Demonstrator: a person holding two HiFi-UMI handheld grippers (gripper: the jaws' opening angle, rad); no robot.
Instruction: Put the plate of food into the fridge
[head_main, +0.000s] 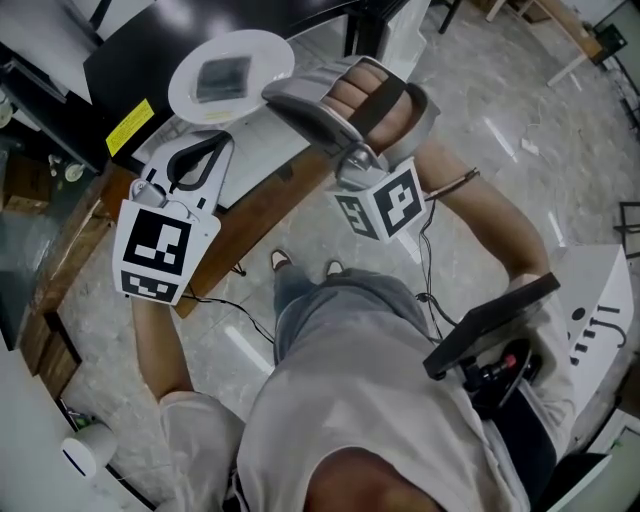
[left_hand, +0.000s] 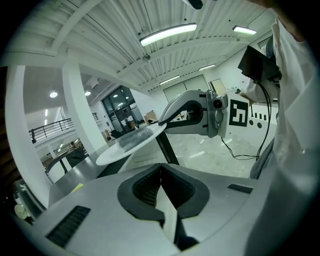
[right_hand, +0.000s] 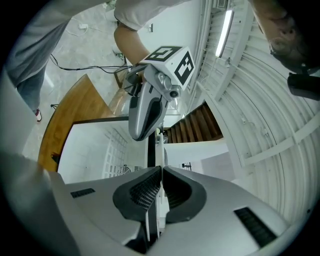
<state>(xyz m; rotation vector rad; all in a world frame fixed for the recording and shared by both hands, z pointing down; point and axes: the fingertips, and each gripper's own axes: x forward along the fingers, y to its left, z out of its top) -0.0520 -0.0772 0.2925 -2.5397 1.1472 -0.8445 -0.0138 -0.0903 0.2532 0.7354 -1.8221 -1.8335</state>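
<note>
Pale stone-look floor (head_main: 480, 120) under us, with the wooden counter (head_main: 100, 250) edge at far left.

Left tool (head_main: 215, 145): we hold it just left of and below the plate, not touching it. Its jaws are pressed together and its own view shows the pads meeting with nothing between them.

White plate (head_main: 260, 55): it is up in the air, resting on no surface, with a black top (head_main: 140, 55) behind it in the head view. It looks slightly tilted in the left gripper view.

Food (head_main: 222, 77): a greyish wrapped block, roughly centred on the plate.

Right tool (head_main: 278, 97): it pinches the plate's right rim. In the right gripper view the rim runs edge-on between the closed pads, so this tool alone carries the plate.

Our right hand (head_main: 375, 100) wraps that tool's grip, with a dark strap across the back of the hand. The tool's marker cube (head_main: 385, 205) hangs just below.
</note>
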